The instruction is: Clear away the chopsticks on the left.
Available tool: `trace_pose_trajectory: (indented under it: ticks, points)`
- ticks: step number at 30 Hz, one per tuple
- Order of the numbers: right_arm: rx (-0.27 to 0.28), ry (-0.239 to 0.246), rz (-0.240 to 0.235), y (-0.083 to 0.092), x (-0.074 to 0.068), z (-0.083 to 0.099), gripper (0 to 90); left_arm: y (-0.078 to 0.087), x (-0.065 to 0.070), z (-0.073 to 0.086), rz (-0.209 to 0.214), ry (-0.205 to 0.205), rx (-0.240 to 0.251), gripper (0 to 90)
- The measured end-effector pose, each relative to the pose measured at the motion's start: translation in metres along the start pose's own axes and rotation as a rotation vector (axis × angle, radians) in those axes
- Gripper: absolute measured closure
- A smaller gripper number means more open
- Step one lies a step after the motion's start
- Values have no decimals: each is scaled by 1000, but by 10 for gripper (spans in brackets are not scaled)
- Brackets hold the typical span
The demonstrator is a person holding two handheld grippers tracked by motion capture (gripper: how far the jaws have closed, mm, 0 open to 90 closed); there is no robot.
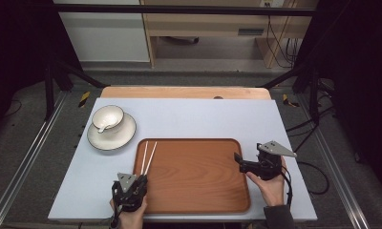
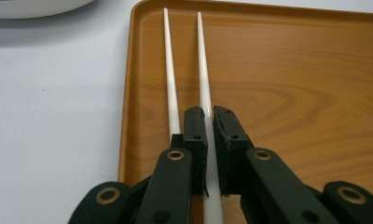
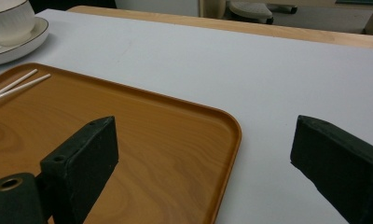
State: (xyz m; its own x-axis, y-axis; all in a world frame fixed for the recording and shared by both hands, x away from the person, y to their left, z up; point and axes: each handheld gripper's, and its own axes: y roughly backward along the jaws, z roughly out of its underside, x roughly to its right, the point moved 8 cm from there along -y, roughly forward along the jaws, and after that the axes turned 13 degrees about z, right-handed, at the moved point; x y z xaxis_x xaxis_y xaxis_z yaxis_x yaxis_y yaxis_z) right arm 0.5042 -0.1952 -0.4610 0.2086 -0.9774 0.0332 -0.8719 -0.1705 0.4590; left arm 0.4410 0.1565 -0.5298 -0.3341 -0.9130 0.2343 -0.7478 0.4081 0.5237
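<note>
Two white chopsticks (image 1: pixel 148 156) lie side by side at the left end of a wooden tray (image 1: pixel 198 176), tips pointing away from me. My left gripper (image 1: pixel 141 179) sits at their near ends. In the left gripper view, this gripper (image 2: pixel 209 116) is shut on the right chopstick (image 2: pixel 202 60), while the left chopstick (image 2: pixel 169 60) runs beside the left jaw, outside the grip. My right gripper (image 1: pixel 238 160) hovers at the tray's right edge. Seen in its own view, the right gripper (image 3: pixel 205 135) is open, with nothing between the jaws.
A white bowl (image 1: pixel 108 117) stands on a white plate (image 1: pixel 124 136) on the table (image 1: pixel 203 117), beyond the tray's left corner. The bowl (image 3: pixel 7 21) and plate (image 3: pixel 21 46) also appear far off in the right gripper view.
</note>
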Motion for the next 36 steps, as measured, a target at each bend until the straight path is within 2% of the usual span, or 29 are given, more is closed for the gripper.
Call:
trace_pose_trajectory:
  ticks: [10, 26, 31, 34, 36]
  points:
    - [2, -3, -4, 0, 0, 0, 76, -4, 2, 2, 14, -5, -60, 837]
    - [2, -3, -3, 0, 0, -1, 76, -5, 3, 1, 37, -22, -72, 813]
    - [6, -7, -5, 1, 0, -1, 76, 0, 3, -9, 62, -36, -49, 764]
    - [11, -10, -3, 2, 1, -2, 75, 6, 1, -23, 70, -57, -24, 716]
    - [17, -14, -4, 3, 1, -3, 76, 9, 1, -34, 101, -69, 5, 690]
